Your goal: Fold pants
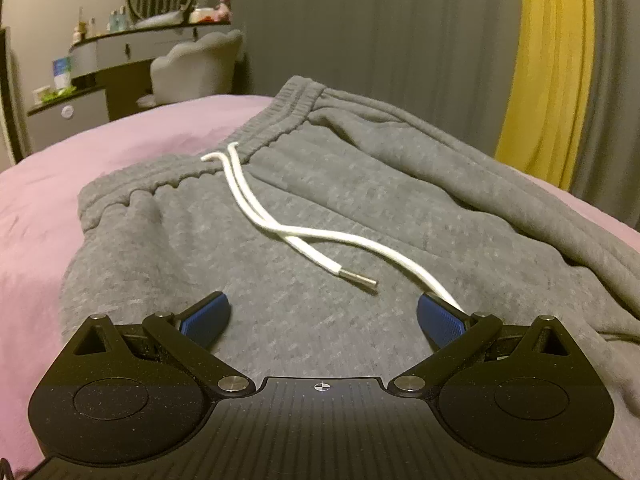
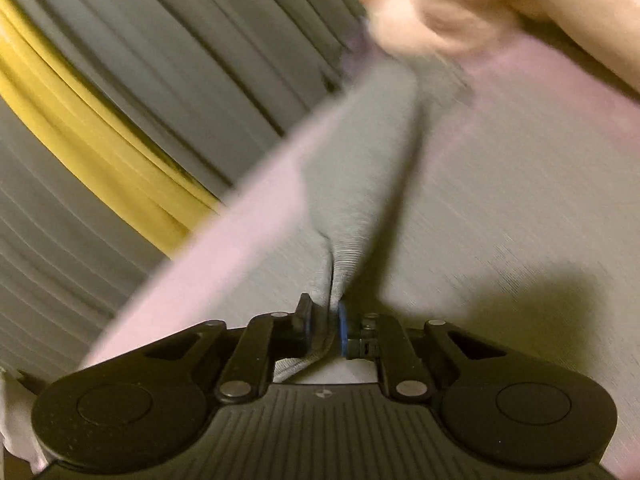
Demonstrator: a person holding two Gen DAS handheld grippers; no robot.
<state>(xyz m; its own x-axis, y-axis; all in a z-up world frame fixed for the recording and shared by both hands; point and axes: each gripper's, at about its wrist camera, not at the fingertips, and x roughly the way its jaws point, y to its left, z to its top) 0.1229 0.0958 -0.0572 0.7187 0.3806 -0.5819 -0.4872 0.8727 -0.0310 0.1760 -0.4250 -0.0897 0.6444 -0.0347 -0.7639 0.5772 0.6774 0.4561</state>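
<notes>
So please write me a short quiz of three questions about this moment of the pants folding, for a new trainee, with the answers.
1. True or false: the left gripper is closed on the white drawstring.
2. What does the right gripper hold?
A. a pillow
B. grey pants fabric
C. the yellow curtain
3. Fill in: the grey pants lie on a ____ bed cover.

Key:
1. False; its jaws stand open, above the pants.
2. B; the pads pinch a fold of grey fabric.
3. Pink.
</notes>
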